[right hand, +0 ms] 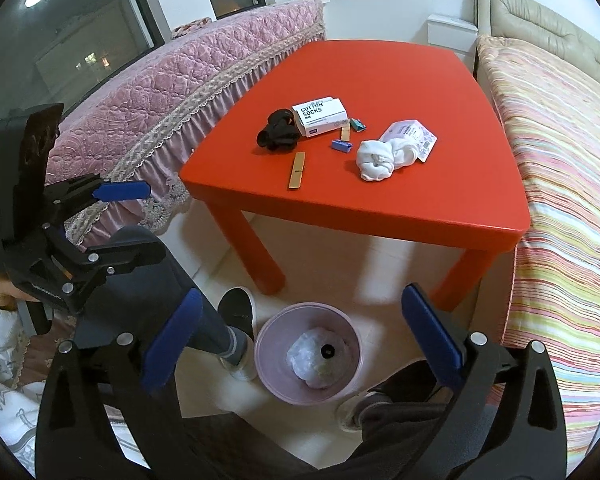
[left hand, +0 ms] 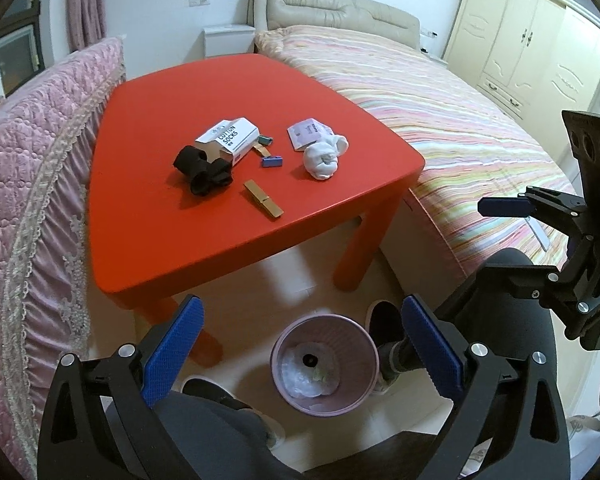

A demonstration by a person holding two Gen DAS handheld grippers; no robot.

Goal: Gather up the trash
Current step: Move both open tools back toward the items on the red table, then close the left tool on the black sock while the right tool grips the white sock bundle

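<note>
Pale crumpled trash in pink bin [left hand: 325,364], contents indistinct, feet partly hidden

both tongs [left hand: 302,344] [right hand: 300,336] wide apart, empty

This is looking like a bedroom in a home: a bed [left hand: 440,120] with a striped cover and padded beige headboard [left hand: 332,12] is filling one side, a cream wardrobe [left hand: 540,48] is standing against the wall, a white nightstand [left hand: 228,40] is sitting by the headboard, and pink curtains [left hand: 86,0] are hanging beside a dark window [right hand: 80,32]. A pink quilted cover [right hand: 172,92] is draping nearby furniture.
</note>
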